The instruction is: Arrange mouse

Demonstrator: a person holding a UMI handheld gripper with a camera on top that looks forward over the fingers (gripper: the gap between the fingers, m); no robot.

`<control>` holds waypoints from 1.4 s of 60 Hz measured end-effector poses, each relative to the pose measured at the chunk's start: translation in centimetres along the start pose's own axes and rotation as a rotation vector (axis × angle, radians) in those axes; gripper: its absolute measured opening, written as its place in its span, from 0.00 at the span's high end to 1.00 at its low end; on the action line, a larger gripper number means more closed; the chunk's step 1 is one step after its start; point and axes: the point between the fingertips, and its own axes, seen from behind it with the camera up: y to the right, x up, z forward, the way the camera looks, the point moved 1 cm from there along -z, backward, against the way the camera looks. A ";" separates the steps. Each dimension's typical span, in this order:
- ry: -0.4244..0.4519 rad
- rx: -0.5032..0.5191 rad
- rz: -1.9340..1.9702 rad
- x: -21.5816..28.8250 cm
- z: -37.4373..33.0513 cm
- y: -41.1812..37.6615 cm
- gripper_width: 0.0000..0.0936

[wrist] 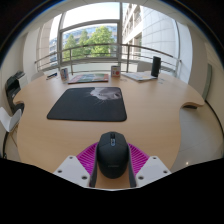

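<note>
Black mouse (112, 153) sitting between the two fingers of the gripper (112, 166), long axis running straight ahead along the fingers, nose pointing away toward the mouse mat. Purple pads (88, 157) flanking it close on both sides and seeming to touch its flanks, so judged clenched on the mouse rather than merely standing about it (the very contact line hidden under the mouse's curve). Impossible to say from this view whether lifted or resting on the pale wooden surface (160, 110). Directly ahead, beyond the fingertips and apart from the mouse, a dark rectangular mouse mat (88, 103) lying flat, with a pale printed patch at its far right part, its long side across the line of travel. Key relation for the coming move: mat dead ahead and a touch to the left of the mouse's axis, so a forward carry with slight leftward drift likely to bring the mouse onto it. Farther back on the surface, a flat tray-like item (89, 77), a small cup-like thing (115, 71) and a dark upright object (156, 66), all too small to name surely. Chair (14, 92) at the left edge of the surface; railing and large windows (90, 35) with trees behind.
</note>
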 end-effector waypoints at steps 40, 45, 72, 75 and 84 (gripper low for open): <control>0.286 -0.035 0.023 24.8 0.3 -4.6 0.58; 0.208 0.004 0.028 23.9 6.0 -6.9 0.58; -0.012 0.027 -0.022 16.2 14.0 -9.9 0.09; -0.002 0.022 -0.018 16.5 12.6 -10.1 0.12; 0.032 -0.010 -0.021 17.5 5.3 -10.9 0.09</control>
